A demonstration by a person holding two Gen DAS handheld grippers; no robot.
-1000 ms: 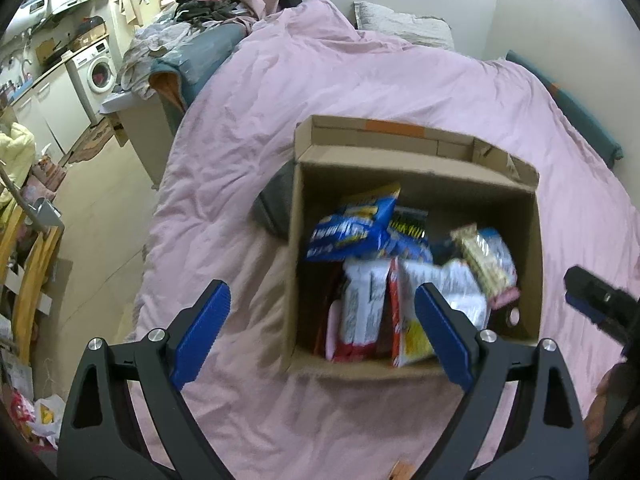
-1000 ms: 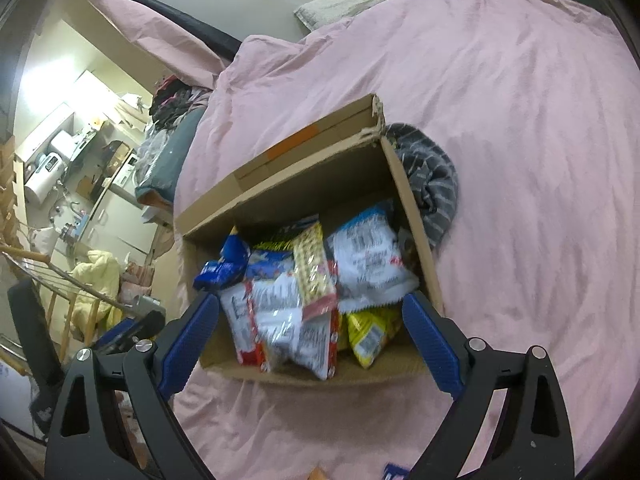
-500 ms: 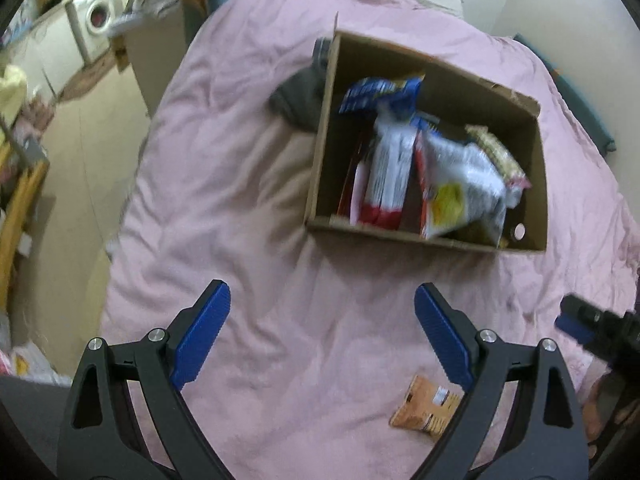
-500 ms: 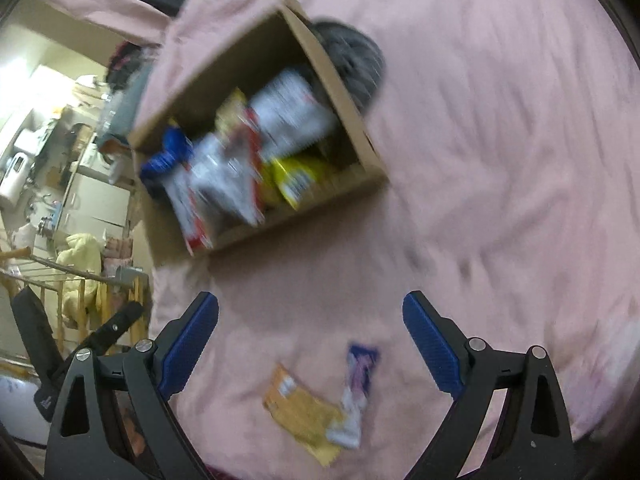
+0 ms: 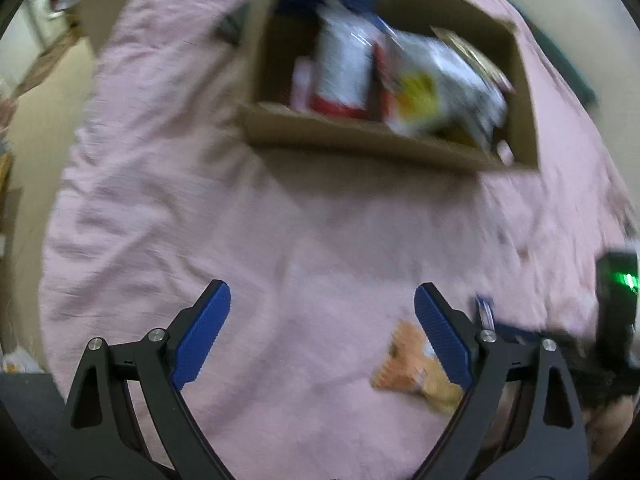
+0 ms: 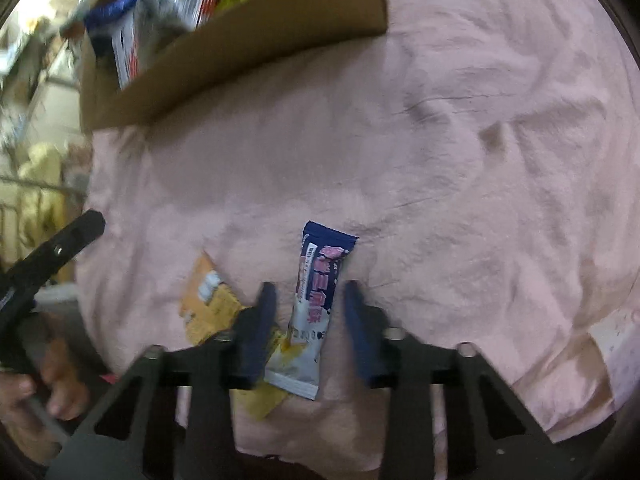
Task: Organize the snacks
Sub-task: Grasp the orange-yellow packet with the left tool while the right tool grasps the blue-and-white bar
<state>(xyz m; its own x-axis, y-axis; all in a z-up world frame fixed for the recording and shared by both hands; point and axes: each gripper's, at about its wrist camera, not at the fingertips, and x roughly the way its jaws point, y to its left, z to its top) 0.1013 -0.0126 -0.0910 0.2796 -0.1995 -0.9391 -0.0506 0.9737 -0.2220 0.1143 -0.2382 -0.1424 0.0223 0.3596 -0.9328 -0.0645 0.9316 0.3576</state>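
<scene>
A blue-and-white snack bar [image 6: 318, 292] lies on the pink bedcover [image 6: 440, 160], partly on top of an orange snack packet [image 6: 208, 304]. My right gripper [image 6: 308, 300] points down over the bar and its jaws are closing, with the bar between them and small gaps still showing at the pads. My left gripper [image 5: 322, 312] hangs wide open above bare cover, its right finger in front of the orange packet [image 5: 416, 368] and the bar [image 5: 485, 312]. Behind stands the cardboard box [image 5: 360, 136] holding several snack bags.
The same cardboard box [image 6: 240, 52] fills the right view's upper left. The left gripper's arm [image 6: 60, 248] and a hand [image 6: 24, 400] show at that view's left edge. The bed's left edge drops to the floor [image 5: 36, 92]. A white tag [image 6: 612, 332] lies at right.
Both views have tipped down from the box to the cover in front of it. The right jaws have narrowed from wide open around the snack bar. The left jaws stay wide.
</scene>
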